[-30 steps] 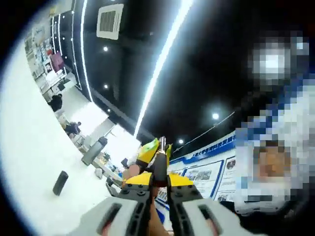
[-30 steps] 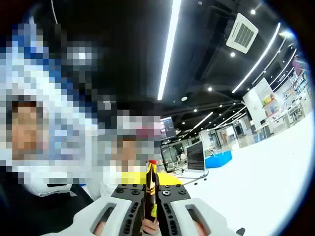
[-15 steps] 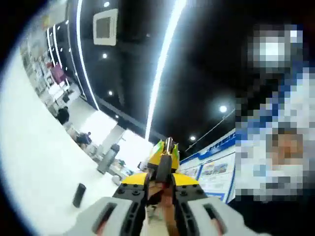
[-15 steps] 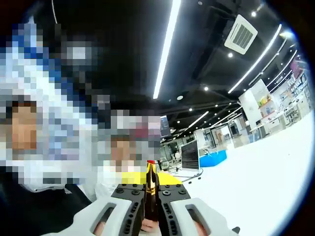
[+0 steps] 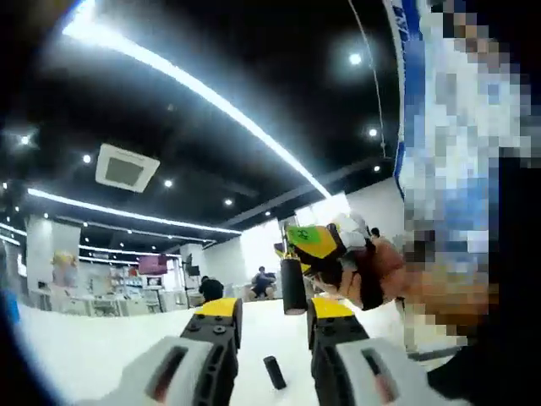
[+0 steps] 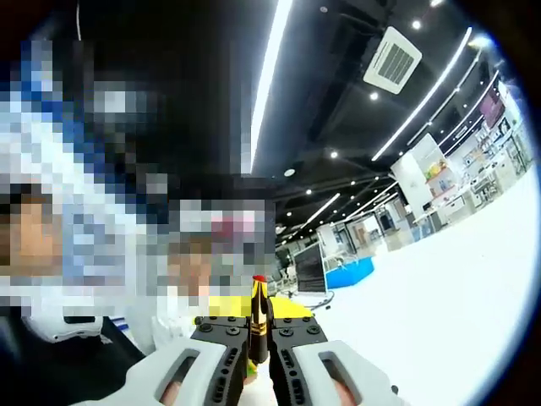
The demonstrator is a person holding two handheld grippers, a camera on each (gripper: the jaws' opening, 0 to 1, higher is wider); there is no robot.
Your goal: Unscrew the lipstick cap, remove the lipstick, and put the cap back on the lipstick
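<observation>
Our right gripper (image 6: pixel 258 348) clenches the slim dark red-tipped lipstick (image 6: pixel 258 311); our left gripper (image 5: pixel 272 326) stands released, the small black cylindrical cap (image 5: pixel 274 372) lying on the white desk (image 5: pixel 101 355). We should straddle the cap squarely before closing.

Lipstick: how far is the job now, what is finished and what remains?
Done: the cap is off and lies on the white table. In hand: the right tool is shut on the lipstick, whose red tip is showing. The left tool is open and empty. Left: pick up the cap and put it back on.
</observation>
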